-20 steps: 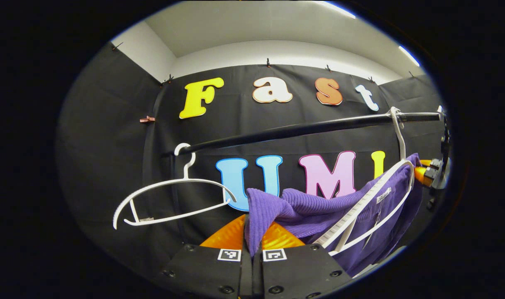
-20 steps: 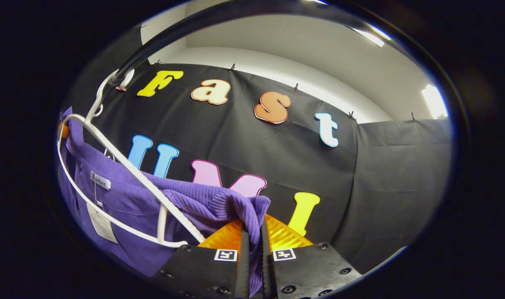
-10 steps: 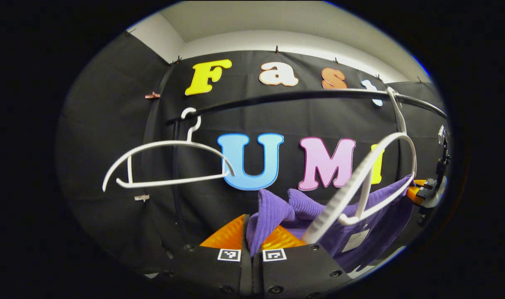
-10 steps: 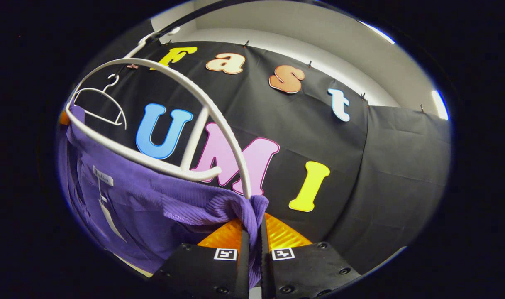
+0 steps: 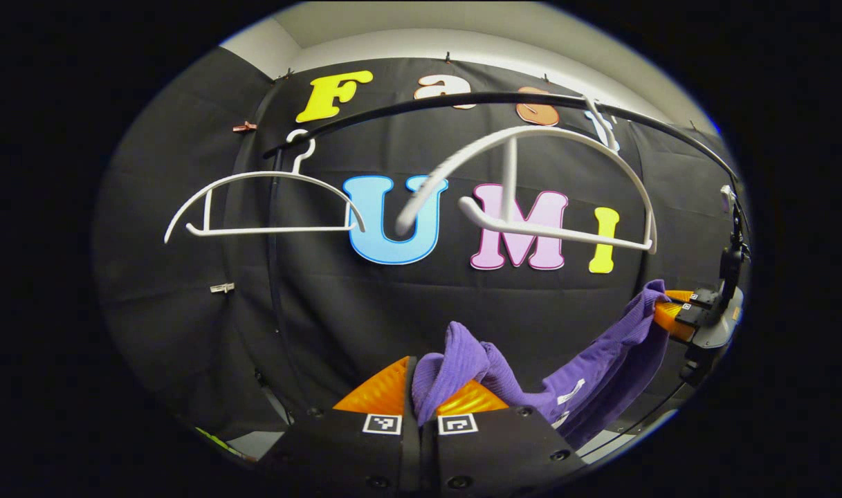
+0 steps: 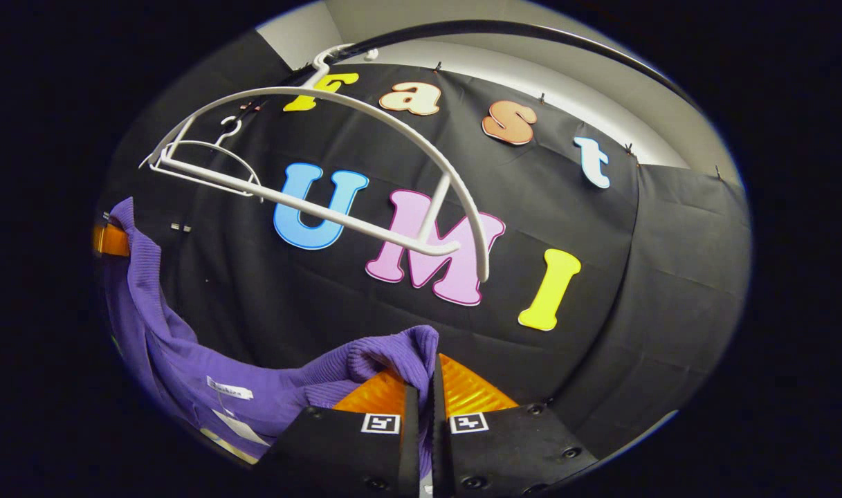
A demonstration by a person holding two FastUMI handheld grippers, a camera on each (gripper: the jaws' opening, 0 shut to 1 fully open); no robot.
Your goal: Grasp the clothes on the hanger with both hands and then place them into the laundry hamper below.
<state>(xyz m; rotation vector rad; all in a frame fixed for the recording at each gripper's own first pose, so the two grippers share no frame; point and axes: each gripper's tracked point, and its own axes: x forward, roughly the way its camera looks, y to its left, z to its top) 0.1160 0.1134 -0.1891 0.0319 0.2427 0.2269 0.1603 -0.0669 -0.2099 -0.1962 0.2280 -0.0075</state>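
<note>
Since a second ago the purple sweater (image 5: 587, 373) has slid off its white hanger (image 5: 531, 187), now bare at 12 o'clock. We see left gripper (image 5: 421, 394) and right gripper (image 6: 421, 387) jaws clamped on its soft, light shoulders; it sags between them.

Both looking up and forward from low, close behind own fingers, sharing the bare white plastic hanger (image 5: 531, 180) (image 6: 337, 166) and black rail (image 5: 504, 100) (image 6: 531, 31).
</note>
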